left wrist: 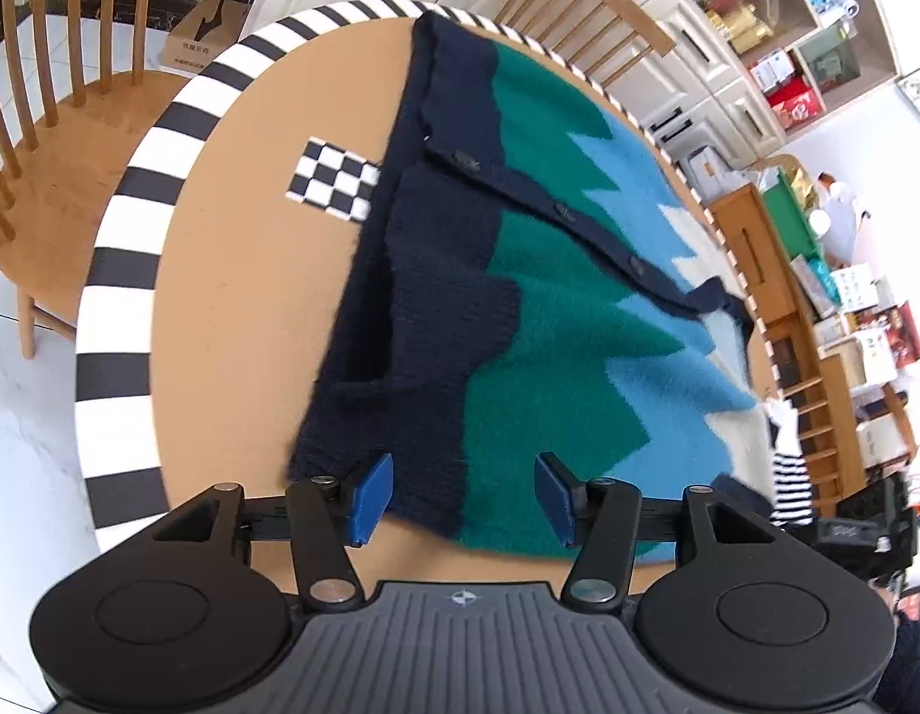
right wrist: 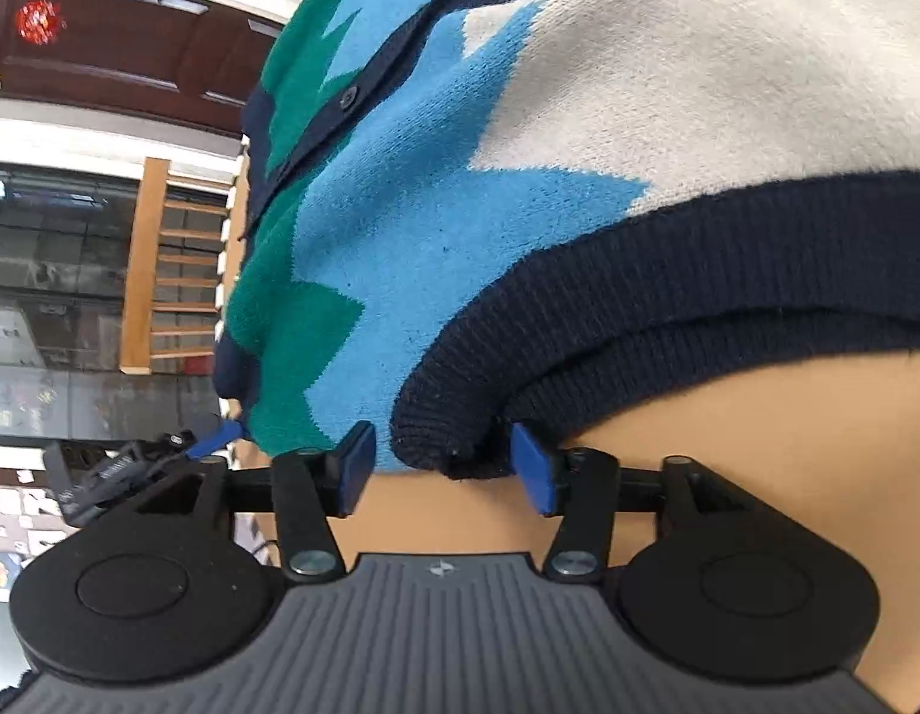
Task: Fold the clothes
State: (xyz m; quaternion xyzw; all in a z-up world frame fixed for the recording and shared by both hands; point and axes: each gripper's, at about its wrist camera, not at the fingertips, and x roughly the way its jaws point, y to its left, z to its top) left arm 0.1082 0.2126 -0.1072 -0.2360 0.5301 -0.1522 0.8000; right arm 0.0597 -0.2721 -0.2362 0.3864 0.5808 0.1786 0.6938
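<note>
A knitted cardigan (left wrist: 549,309) in navy, green, blue and cream zigzag bands lies spread on a round tan table (left wrist: 239,309), its buttoned placket running across the middle. My left gripper (left wrist: 462,497) is open over the near edge of the cardigan, jaws either side of the navy and green part. In the right wrist view the cardigan (right wrist: 519,190) fills the frame. My right gripper (right wrist: 445,467) is open, its blue pads either side of a rolled navy ribbed cuff (right wrist: 460,422).
The table has a black-and-white striped rim (left wrist: 132,273) and a checkered patch (left wrist: 335,184). Wooden chairs stand at the left (left wrist: 49,137) and behind (left wrist: 590,18). Shelves with boxes (left wrist: 828,309) are at the right.
</note>
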